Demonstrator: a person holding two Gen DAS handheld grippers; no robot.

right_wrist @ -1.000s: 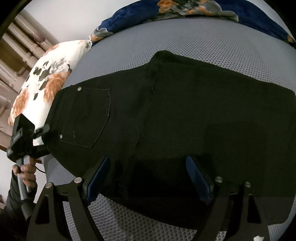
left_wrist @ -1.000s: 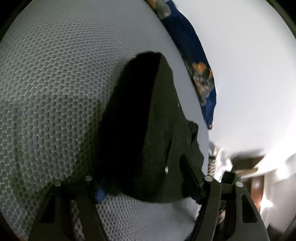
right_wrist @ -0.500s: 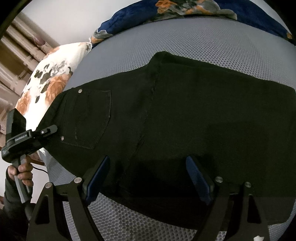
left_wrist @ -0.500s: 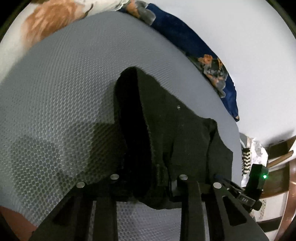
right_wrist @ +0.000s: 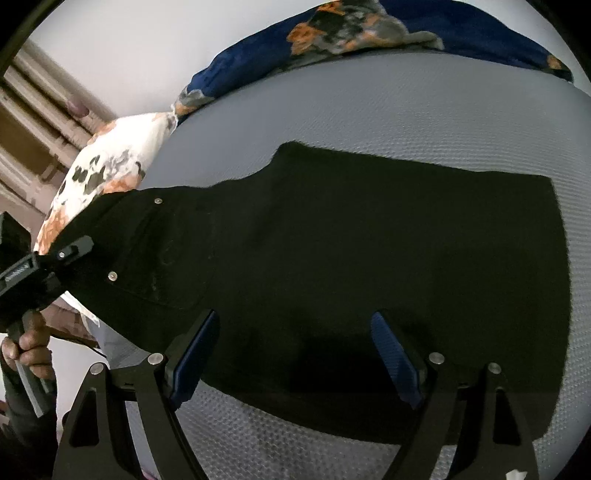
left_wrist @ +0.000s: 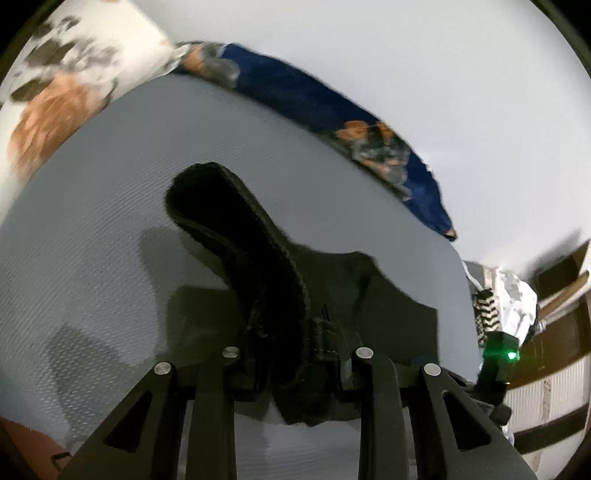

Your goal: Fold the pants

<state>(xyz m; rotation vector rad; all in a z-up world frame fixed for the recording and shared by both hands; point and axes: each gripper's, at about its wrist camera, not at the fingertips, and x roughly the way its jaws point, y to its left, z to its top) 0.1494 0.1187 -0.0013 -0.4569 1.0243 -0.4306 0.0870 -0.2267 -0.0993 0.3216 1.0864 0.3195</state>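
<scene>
**Bare mattress open on every side of the trousers**

Bare grey honeycomb-mesh mattress (right_wrist: 406, 110) is left open around the black trousers (right_wrist: 351, 240). The far edge is bounded by a navy floral blanket (right_wrist: 369, 33), the left by a white floral pillow (right_wrist: 110, 166).

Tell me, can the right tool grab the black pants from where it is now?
Probably yes. The right tool hangs open just above the near edge of the black pants, and nothing lies between them on the grey mattress. The left tool only holds the waistband end, well off to the side.

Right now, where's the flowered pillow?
In the right wrist view the pillow lies at the left, beside the pants' waist end, just under the blue blanket.
</scene>
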